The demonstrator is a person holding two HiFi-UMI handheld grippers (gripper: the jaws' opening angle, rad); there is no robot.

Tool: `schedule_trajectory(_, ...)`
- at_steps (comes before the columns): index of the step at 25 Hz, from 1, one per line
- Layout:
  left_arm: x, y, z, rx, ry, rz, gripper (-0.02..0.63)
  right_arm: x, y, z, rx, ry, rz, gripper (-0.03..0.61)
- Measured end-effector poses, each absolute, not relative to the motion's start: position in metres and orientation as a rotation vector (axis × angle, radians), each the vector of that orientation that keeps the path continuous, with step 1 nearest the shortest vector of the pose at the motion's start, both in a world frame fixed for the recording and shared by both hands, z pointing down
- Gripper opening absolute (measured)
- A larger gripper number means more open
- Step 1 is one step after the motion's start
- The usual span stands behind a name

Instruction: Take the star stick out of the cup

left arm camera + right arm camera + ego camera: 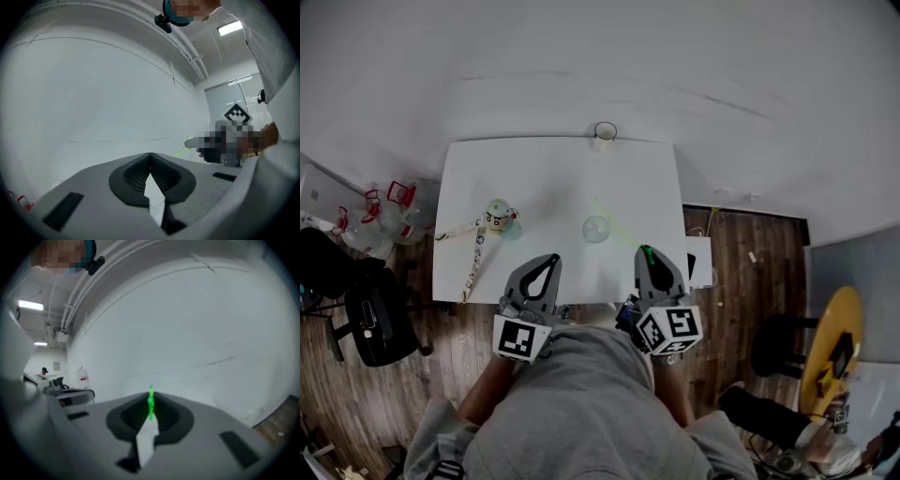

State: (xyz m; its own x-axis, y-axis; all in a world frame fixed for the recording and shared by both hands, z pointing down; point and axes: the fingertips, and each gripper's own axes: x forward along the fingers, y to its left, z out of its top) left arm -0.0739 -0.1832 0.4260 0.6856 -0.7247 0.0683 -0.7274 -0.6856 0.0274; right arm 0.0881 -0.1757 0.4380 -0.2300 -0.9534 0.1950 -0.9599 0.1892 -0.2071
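Observation:
A clear cup (596, 228) stands near the middle of the white table (553, 169). My right gripper (646, 251) hangs over the table's near edge, shut on the thin green star stick (623, 232). The stick slants up-left from the jaws past the cup; whether it touches the cup I cannot tell. The right gripper view shows the green stick (151, 403) pinched between the closed tips of that gripper (151, 397). My left gripper (547, 261) hovers at the near edge, shut and holding nothing (150, 154). In its view the stick (180, 151) pokes out of the right gripper.
A small round-headed figure (498, 217) with pale strips (473, 262) lies on the table's left part. A mug (605, 132) sits at the far edge. On the wooden floor a black chair (370, 319) stands left, a yellow round stool (830, 347) right.

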Motion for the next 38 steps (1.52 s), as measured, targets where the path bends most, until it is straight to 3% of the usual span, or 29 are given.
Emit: schedule_trajectory(38, -0.064, -0.193, 0.416, 2.898, -1.197, 0.062, 0.031, 0.085, -0.163, 0.429, 1.973, -2.427, 0.290, 0.046)
